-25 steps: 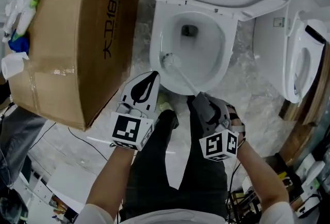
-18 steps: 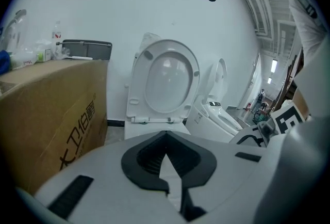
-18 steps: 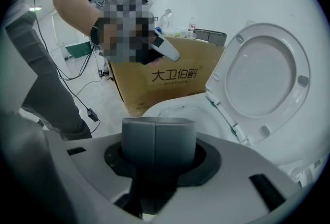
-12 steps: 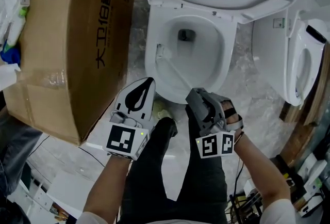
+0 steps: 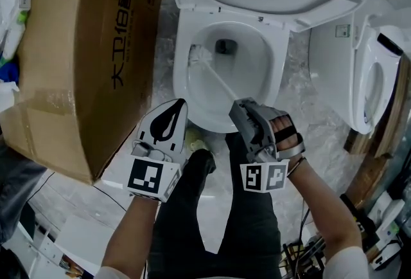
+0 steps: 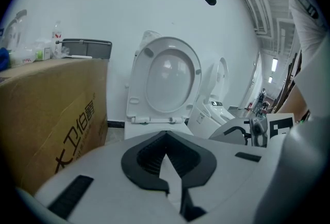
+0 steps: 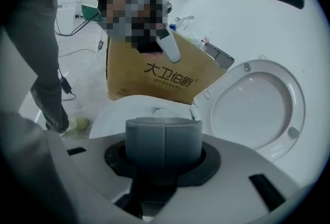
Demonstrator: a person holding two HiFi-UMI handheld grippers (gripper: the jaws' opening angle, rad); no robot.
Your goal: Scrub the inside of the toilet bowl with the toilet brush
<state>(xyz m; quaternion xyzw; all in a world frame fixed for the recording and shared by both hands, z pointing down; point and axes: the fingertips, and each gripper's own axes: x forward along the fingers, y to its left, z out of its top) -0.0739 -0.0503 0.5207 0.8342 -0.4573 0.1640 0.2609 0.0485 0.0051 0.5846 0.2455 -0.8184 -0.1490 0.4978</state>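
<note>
R tool (image 5: 240,109) is shut tight on the gray handle of the toilet brush (image 5: 214,76), w/ its white head down inside the toilet bowl (image 5: 262,86) by the bowl's left wall, & L tool (image 5: 177,108) is closed on nothing, just in front of the bowl, next to the box (image 5: 77,53).

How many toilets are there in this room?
2. The first toilet is straight ahead, lid up, with the toilet brush in its bowl. The second toilet stands to its right. More may be out of view.
</note>
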